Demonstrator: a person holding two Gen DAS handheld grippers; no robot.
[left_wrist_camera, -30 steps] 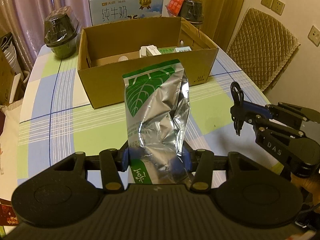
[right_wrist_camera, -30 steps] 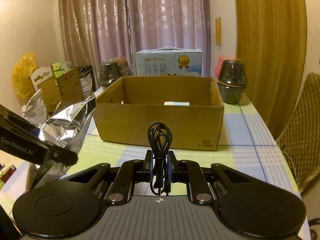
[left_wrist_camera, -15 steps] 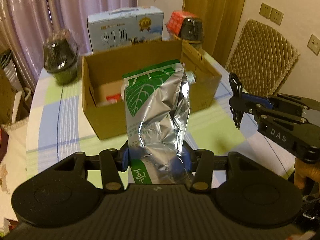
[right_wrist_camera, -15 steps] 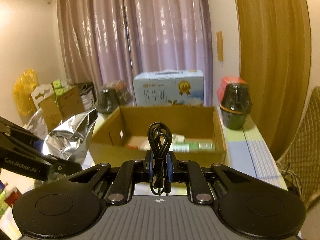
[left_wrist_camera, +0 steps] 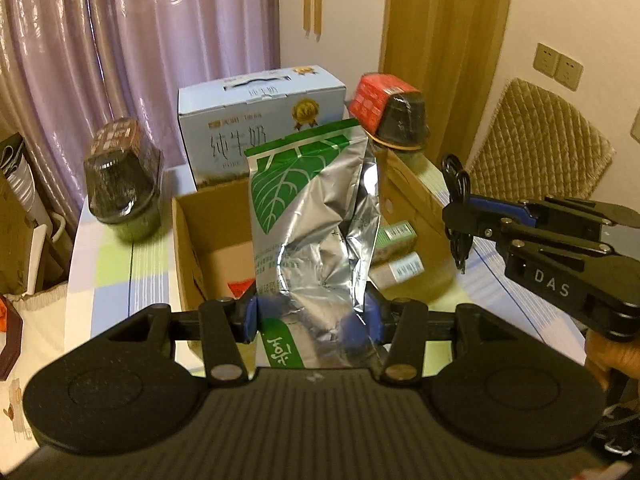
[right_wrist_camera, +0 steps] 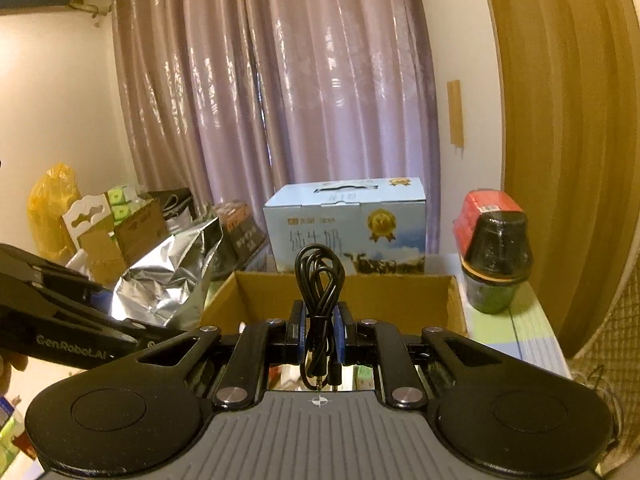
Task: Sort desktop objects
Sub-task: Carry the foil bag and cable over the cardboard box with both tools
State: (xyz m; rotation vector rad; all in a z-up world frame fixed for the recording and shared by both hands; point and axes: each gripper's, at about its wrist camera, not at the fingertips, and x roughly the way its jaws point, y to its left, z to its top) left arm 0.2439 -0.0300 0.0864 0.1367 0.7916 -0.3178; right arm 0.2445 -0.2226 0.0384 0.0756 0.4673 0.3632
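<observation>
The left tool (left_wrist_camera: 312,316) is clenched on the lower part of a silver and green foil pouch (left_wrist_camera: 316,216), which stands upright between its blue pads (left_wrist_camera: 250,318). Gripping it low leaves the top free, probably so it can be lowered into the open cardboard box (left_wrist_camera: 188,232) just beyond and below it. The right tool (right_wrist_camera: 320,330) is clamped tight on a coiled black cable (right_wrist_camera: 320,276), pinched at the middle of the bundle so the loops stand above the jaws and the 2 plugs hang below; that hold keeps the coil from unravelling.

Both tools sit above the near edge of the box, side by side, the left 1 angled steeply down into it, the right 1 closer to level and facing the far wall of the box. In the left view the right tool (left_wrist_camera: 454,216) comes in from the right, a hand (left_wrist_camera: 608,354) on its handle.

The box rests on the checked bench (left_wrist_camera: 120,264) and already holds several small packets (left_wrist_camera: 398,236). A blue milk carton (left_wrist_camera: 260,120) stands behind it, with 2 dark cups (left_wrist_camera: 120,196) flanking it.
</observation>
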